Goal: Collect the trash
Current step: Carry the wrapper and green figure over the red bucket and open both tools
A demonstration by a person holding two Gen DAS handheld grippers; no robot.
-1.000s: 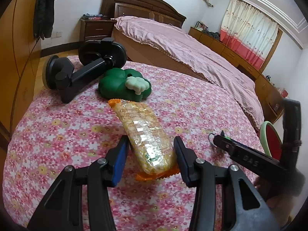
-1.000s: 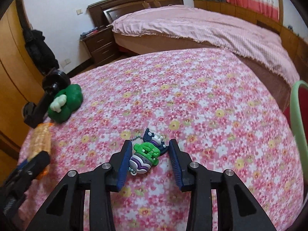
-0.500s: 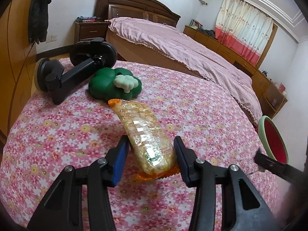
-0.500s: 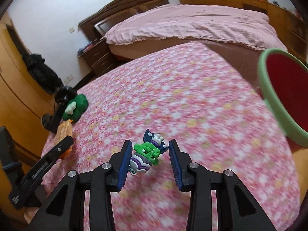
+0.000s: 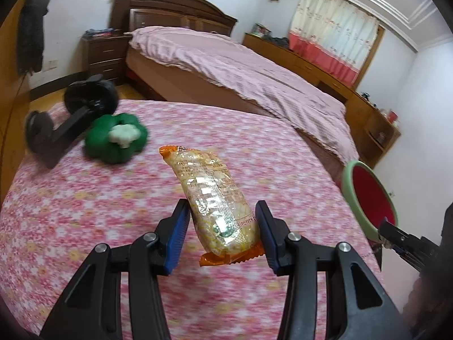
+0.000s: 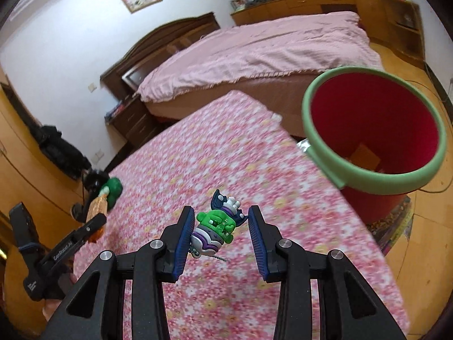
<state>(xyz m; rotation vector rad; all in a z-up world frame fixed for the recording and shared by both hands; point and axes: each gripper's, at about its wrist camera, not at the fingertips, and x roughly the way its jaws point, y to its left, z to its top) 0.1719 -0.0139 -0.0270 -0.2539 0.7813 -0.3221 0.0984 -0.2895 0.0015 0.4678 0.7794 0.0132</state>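
Tablecloth (image 5: 113,226): pink ground with a small floral print in red, white and yellow, and on it, at its far left corner, a dark green flower-shaped toy (image 5: 116,138) with a white centre beside a black holder (image 5: 70,116). Above the tablecloth, a clear snack packet (image 5: 218,201) with orange ends and pale yellow contents, and a green, purple, white and navy figurine (image 6: 218,229), each between blue pads (image 5: 177,235) on black gripper arms. Beside the tablecloth's right edge, a red bin (image 6: 373,121) with a light green rim; beyond the tablecloth, a pink bedspread (image 5: 240,65).

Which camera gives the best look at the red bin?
The right wrist view: the red bin shows its whole green rim and inside, beside the table. The left wrist view catches only part of it at the right edge.
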